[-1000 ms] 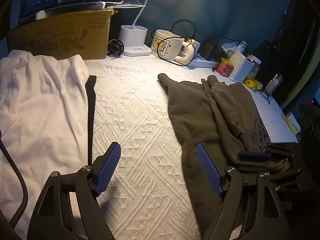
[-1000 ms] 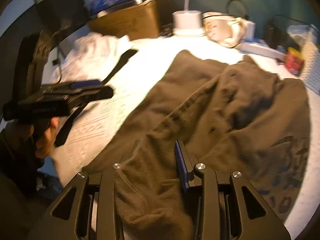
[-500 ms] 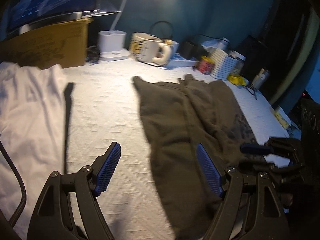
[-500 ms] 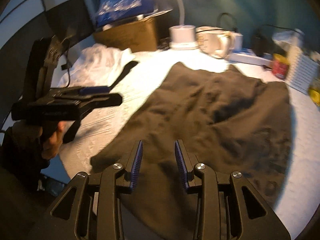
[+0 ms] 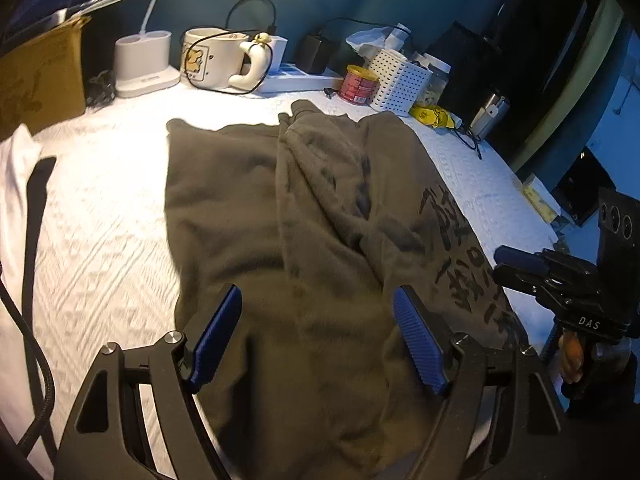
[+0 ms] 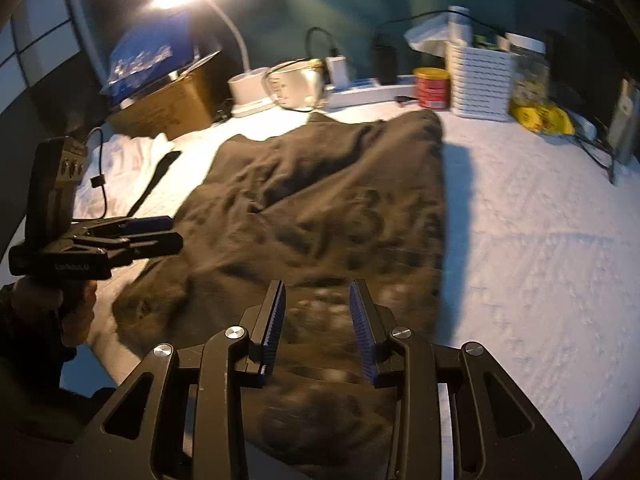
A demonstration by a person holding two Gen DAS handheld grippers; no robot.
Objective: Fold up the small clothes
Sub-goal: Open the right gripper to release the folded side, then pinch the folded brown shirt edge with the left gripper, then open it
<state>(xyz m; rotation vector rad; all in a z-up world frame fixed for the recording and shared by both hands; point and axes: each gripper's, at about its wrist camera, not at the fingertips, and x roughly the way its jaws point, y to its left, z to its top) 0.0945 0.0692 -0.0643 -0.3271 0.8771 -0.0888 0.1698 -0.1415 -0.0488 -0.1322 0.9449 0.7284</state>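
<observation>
The olive-brown garment (image 5: 320, 216) lies rumpled on the white quilted surface (image 5: 104, 216), its printed side to the right. The left gripper (image 5: 318, 336) hangs over its near edge, spread wide and empty. The right gripper (image 6: 318, 320) (narrower gap) hovers above the cloth, gripping nothing. A white garment (image 5: 16, 184) lies far left.

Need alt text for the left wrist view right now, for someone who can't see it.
An olive-brown garment with dark printed characters lies rumpled on a white textured cover, under the open, empty left gripper. The right gripper is at its right edge; a mug stands behind.
</observation>
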